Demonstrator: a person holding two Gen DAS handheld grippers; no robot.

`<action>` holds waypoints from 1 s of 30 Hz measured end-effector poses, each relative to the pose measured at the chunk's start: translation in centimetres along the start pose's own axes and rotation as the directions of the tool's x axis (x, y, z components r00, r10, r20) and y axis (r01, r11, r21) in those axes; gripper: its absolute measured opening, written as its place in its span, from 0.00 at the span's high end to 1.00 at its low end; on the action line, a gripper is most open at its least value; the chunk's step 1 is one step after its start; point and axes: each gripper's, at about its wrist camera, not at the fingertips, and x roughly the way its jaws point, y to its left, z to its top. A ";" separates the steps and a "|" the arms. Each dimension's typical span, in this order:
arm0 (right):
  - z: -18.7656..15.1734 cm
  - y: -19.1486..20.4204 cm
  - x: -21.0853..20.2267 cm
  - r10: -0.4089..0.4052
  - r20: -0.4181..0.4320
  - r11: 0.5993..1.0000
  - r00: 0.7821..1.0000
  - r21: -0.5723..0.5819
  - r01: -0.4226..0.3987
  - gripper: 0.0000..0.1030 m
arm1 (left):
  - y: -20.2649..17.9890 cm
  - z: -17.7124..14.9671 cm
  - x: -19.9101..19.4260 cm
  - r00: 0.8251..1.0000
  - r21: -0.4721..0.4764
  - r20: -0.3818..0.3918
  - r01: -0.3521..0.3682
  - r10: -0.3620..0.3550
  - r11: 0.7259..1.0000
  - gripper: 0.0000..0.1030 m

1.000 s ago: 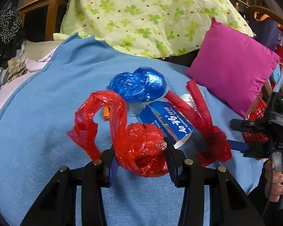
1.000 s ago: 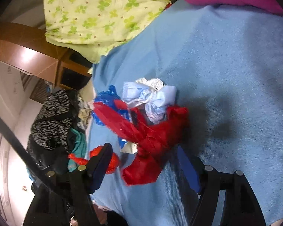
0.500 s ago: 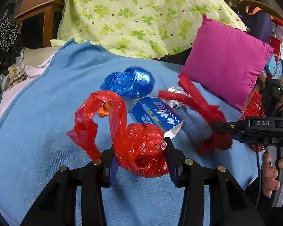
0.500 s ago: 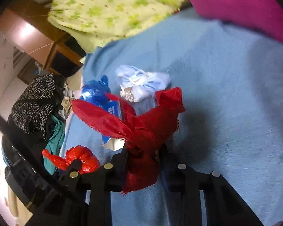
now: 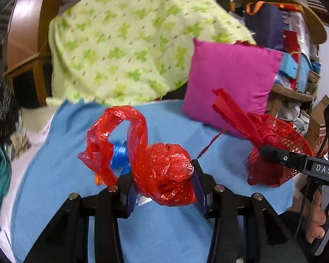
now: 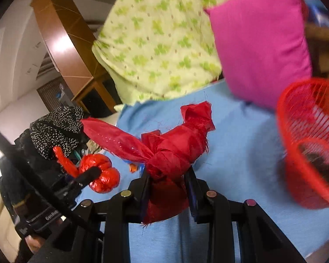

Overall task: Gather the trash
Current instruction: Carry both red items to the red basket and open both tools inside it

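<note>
Left gripper [image 5: 163, 180] clamped on a crumpled red plastic bag [image 5: 164, 171] — pads pressing either side of the wad, a twisted loop of it standing up to the left. Behind the loop, a bit of blue wrapper [image 5: 119, 156] on the blue blanket [image 5: 54, 175]. Right gripper [image 5: 263, 151] enters from the right edge, jaws pinched on a knotted red woven scrap [image 5: 241, 118], one flat strip jutting up-left. A hand [image 5: 320, 221] grips its handle at lower right. Red mesh basket [image 5: 296, 140] sits just behind that scrap. Magenta cushion [image 5: 232, 79] beyond — green clover-print cloth [image 5: 129, 43] heaped behind it.
</note>
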 end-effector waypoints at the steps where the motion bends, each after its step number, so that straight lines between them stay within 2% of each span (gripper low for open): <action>1: 0.4 -0.1 -1.2 -0.011 0.021 1.000 1.000 -0.008 0.011 0.69 | -1.0 0.8 -0.5 1.000 0.022 0.007 -0.010 0.010 1.000 0.55; 8: 2.1 -1.8 -8.0 -0.075 0.127 0.997 0.989 -0.019 0.078 0.69 | -5.9 3.9 -2.0 0.998 0.112 0.037 -0.052 0.048 0.992 0.55; 16: 2.9 -4.4 -13.5 -0.135 0.228 0.990 0.964 -0.007 0.140 0.69 | -11.8 6.1 -2.8 0.997 0.216 0.075 -0.038 0.022 0.976 0.55; 30: 3.1 -9.5 -17.3 -0.222 0.274 0.975 0.936 0.066 0.212 0.69 | -20.4 7.8 -2.1 0.994 0.362 0.104 0.004 -0.044 0.932 0.55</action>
